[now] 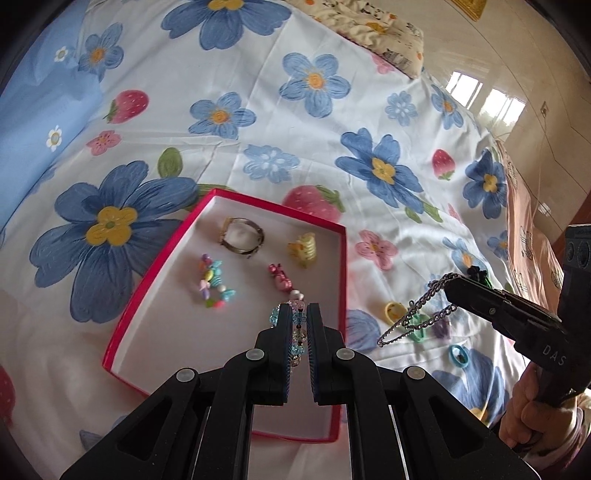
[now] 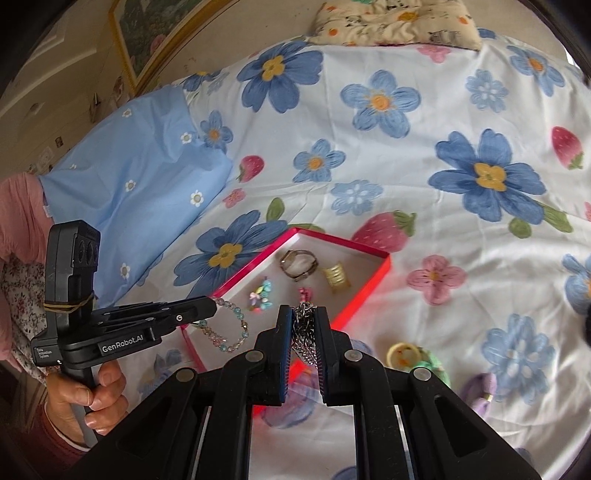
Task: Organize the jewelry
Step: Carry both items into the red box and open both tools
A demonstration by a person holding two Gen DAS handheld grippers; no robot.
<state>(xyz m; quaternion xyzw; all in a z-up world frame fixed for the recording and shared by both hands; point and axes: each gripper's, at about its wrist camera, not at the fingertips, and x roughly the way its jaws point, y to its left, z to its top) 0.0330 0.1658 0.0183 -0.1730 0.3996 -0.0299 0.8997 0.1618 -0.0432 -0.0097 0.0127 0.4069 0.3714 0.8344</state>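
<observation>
A red-rimmed box (image 1: 341, 266) with a white floor lies on the flowered bed cover. In it lie a watch (image 1: 242, 236), a yellow hair claw (image 1: 303, 249), a colourful bead bracelet (image 1: 214, 282) and a pink charm (image 1: 280, 278). My left gripper (image 1: 298, 314) is shut on a blue and pink bead bracelet (image 2: 229, 328) and holds it over the box's near part. My right gripper (image 2: 303, 317) is shut on a silver chain (image 1: 417, 314), which hangs just right of the box, above the cover.
Several small rings and clips lie on the cover right of the box: a yellow one (image 1: 393, 312), a green one (image 1: 419, 328), a purple one (image 1: 441, 328) and a blue one (image 1: 458, 356). A blue pillow (image 2: 147, 166) lies far left, a patterned cushion (image 2: 399, 22) at the back.
</observation>
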